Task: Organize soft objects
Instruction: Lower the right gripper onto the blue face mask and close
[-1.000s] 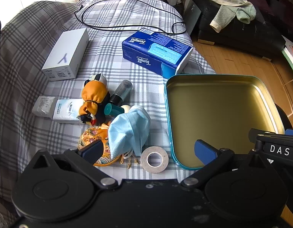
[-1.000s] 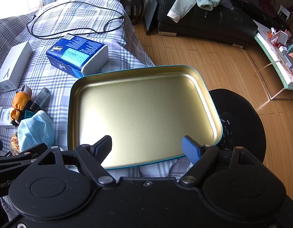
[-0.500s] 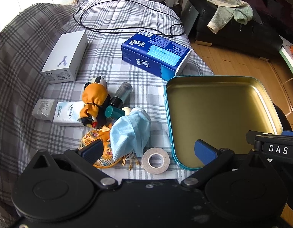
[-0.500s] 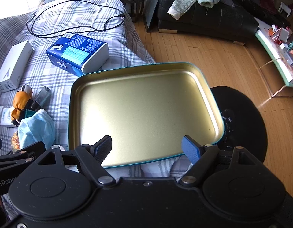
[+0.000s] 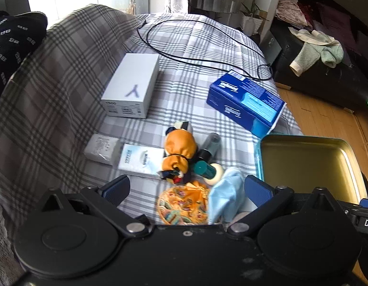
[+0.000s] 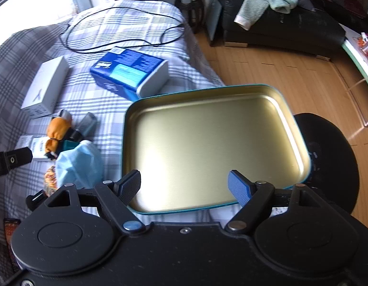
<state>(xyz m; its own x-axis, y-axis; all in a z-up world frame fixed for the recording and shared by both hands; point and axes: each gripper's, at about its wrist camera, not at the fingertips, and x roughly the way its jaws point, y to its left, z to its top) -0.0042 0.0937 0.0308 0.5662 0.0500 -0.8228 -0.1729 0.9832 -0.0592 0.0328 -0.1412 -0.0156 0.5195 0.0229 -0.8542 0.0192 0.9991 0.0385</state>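
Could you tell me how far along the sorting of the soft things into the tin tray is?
Nothing is done: the tray is empty. The open left gripper hovers over the blue face mask and patterned pouch; the plush toy also waits. The right gripper holds nothing.

My left gripper [image 5: 186, 187] hangs low with its jaws spread wide, nothing between the blue pads [image 5: 256, 188]. My right gripper [image 6: 184, 186] is just as wide apart and holds nothing. In the right wrist view, part of my left tool shows at the left edge.
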